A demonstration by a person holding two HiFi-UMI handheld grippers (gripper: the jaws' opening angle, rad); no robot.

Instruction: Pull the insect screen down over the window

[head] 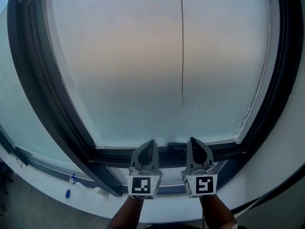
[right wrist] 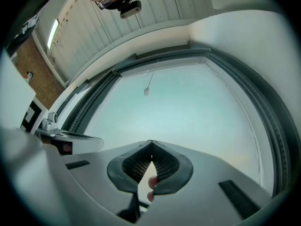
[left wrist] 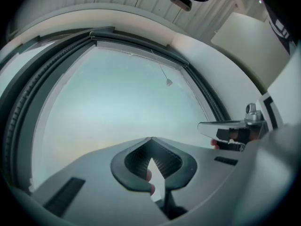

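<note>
left gripper (head: pixel 152 142): jaws together, empty, before the lower window frame (head: pixel 119 155).
right gripper (head: pixel 191 140): likewise pressed together and empty, just beside it.
pull cord (head: pixel 182 42): hangs over the hazy pane (head: pixel 119 70), well above both.
insect screen: mesh cannot be made out.
cut off: frame's top in head view.

Indoor room with a large frosted-glass window (head: pixel 143 70) in a dark grey frame (head: pixel 43 94). White walls (right wrist: pixel 235 32) and a white slatted ceiling (right wrist: pixel 155 8) enclose it.
</note>
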